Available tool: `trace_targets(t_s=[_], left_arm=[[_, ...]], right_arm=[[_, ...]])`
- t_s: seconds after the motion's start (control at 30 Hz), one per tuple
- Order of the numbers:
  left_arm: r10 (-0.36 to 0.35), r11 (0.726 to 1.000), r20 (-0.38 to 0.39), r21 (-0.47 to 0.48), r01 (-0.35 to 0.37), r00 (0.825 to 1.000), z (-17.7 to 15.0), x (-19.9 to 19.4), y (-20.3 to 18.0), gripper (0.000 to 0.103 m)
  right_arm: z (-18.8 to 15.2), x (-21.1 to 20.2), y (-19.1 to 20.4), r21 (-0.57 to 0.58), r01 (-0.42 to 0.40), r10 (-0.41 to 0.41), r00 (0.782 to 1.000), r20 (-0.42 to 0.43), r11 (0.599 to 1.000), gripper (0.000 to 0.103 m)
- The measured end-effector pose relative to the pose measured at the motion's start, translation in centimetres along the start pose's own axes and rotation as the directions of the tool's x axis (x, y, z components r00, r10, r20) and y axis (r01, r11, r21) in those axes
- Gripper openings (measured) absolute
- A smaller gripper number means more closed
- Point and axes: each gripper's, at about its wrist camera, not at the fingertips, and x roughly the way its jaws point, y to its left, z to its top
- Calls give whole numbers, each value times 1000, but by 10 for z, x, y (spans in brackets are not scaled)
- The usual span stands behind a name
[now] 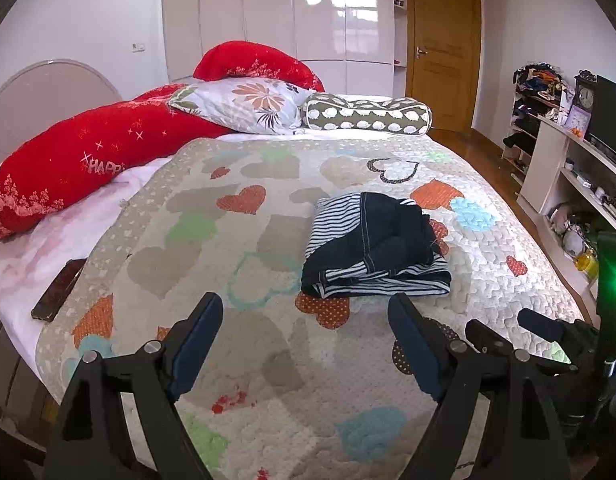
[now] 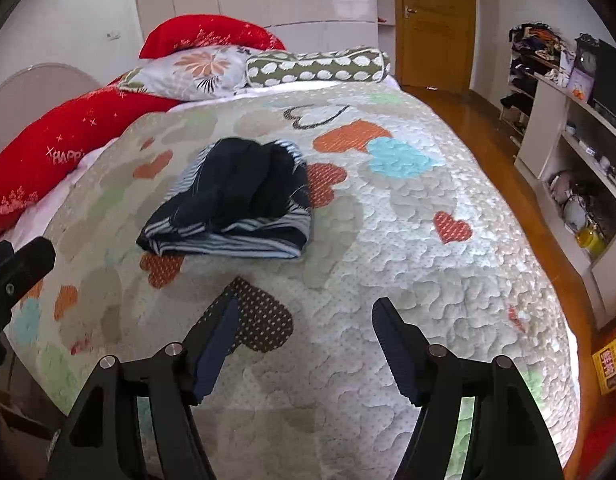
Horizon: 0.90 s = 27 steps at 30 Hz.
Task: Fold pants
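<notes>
From where I sat, the pants [image 1: 374,246] looked folded already: a compact dark-and-striped bundle on the quilt [image 1: 236,240] of the bed, little left but tidying. My left hand-held gripper [image 1: 306,330] and right hand-held gripper [image 2: 304,334] both hung spread and empty, just short of it. Pillows [image 1: 244,106] lay at the head; shelves [image 2: 568,152] and a wooden door [image 2: 434,20] stood beyond.

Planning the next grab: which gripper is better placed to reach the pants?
Probably the left gripper: the folded pants lie almost straight ahead of its open jaws. From the right gripper they sit farther off to the left.
</notes>
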Motion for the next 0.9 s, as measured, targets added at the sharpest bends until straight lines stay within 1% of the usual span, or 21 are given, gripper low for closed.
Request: trace_targets(t_s=[0.07,0.13,0.17,0.23,0.27,0.3,0.37,0.43,0.5,0.53,0.57,0.6,0.63,0.67,0.73,0.77,0.83,0.9], left_arm=[[1,1000,2,-7,-1,1000,-2,1,1,84],[12,1000,21,-16,-12,1000,-3,-1,2,84],[25,999,41,-21,-25,999,-4,-4,2,84],[59,998,100,-29,-57,993,-4,-13,4,90],[81,996,146,-35,-77,986,-4,-20,5,97],[92,995,176,-40,-86,980,-3,-25,5,101],[108,994,249,-57,-97,963,-2,-38,7,103],[120,992,299,-72,-103,947,-2,-47,9,103],[115,992,334,-83,-92,936,-2,-54,10,103],[103,993,342,-84,-79,934,-2,-55,11,103],[95,994,333,-83,-71,938,-2,-55,11,103],[91,994,307,-78,-70,947,-2,-52,10,103],[77,996,279,-66,-61,957,-1,-48,9,103],[46,998,239,-47,-36,970,-1,-41,8,103],[36,999,182,-47,-28,983,-2,-29,8,103],[31,998,152,-50,-23,988,-3,-23,8,103],[3,998,64,-62,1,998,-5,-5,11,103],[-7,997,4,-71,7,1000,-10,7,14,103]], right_arm=[[-1,3,-1,5,-1,1,1000,-9,1000,74],[-3,7,-2,7,6,-6,1000,-19,1000,74],[-4,8,-2,9,7,-6,1000,-23,1000,74],[-5,10,-3,14,4,-4,999,-32,1000,74],[-6,10,-2,15,0,0,999,-33,1000,74],[-6,9,-2,13,-1,2,1000,-31,1000,74],[-7,8,1,4,-5,5,1000,-22,1000,74],[-7,7,3,-4,-5,5,1000,-18,1000,74],[-8,8,4,-4,-7,7,1000,-19,1000,74],[-8,7,4,-1,-8,8,1000,-21,1000,74],[-8,8,4,1,-9,9,1000,-22,1000,74],[-9,8,4,4,-9,9,1000,-24,1000,74],[-9,9,4,6,-8,8,1000,-25,1000,74],[-10,9,4,7,-7,7,1000,-26,1000,74],[-11,11,4,7,-4,4,1000,-29,1000,75],[-11,11,4,6,-2,2,1000,-30,1000,75],[-12,12,4,0,1,-1,999,-34,1000,75],[-13,14,5,-6,5,-5,999,-34,1000,75]])
